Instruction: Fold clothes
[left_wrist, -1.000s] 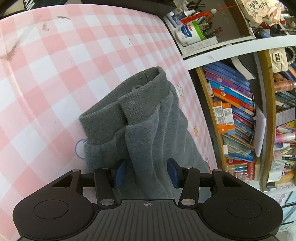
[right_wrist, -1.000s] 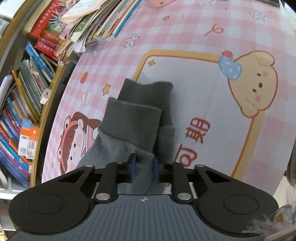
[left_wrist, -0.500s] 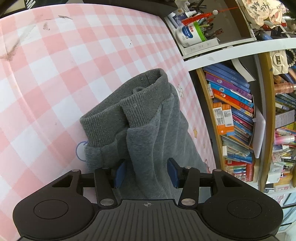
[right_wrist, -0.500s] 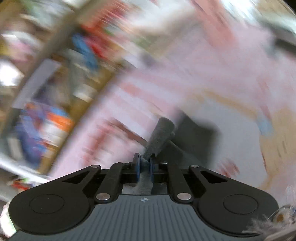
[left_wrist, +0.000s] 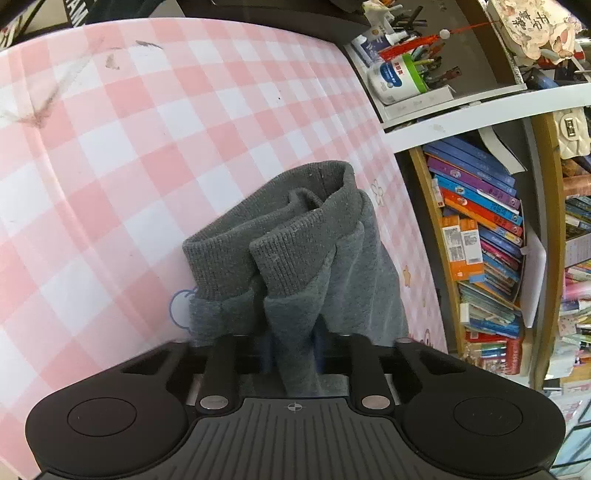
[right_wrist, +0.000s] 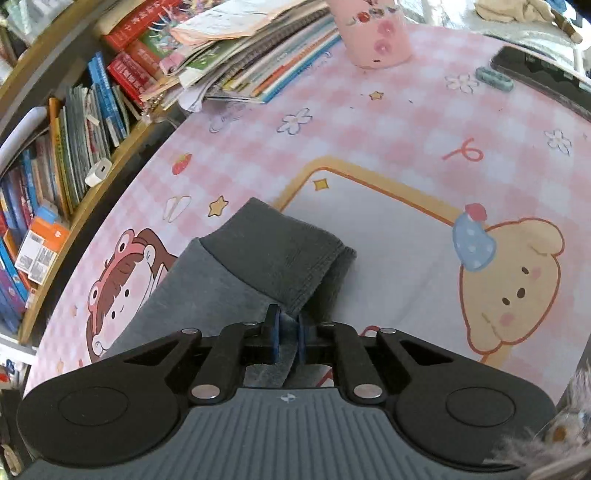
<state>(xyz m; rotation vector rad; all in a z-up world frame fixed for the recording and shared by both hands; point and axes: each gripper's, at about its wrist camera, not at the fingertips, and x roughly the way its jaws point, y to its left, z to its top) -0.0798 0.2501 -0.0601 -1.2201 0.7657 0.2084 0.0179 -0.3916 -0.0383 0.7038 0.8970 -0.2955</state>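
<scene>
Grey sweatpants lie bunched on the pink checked table mat, the ribbed waistband end toward the left wrist view. My left gripper is shut on a fold of the grey fabric just below the ribbing. In the right wrist view the ribbed cuff end of the sweatpants lies on the cartoon-printed mat. My right gripper is shut on the grey fabric beside the cuff.
A bookshelf full of books runs along the table's far edge. A stack of notebooks and a pink container stand at the back of the mat. A dark phone lies at the far right.
My left gripper has closed from open onto the waistband fold. My right gripper swung quickly with the cuff end in its grip and has come to rest over the mat.
</scene>
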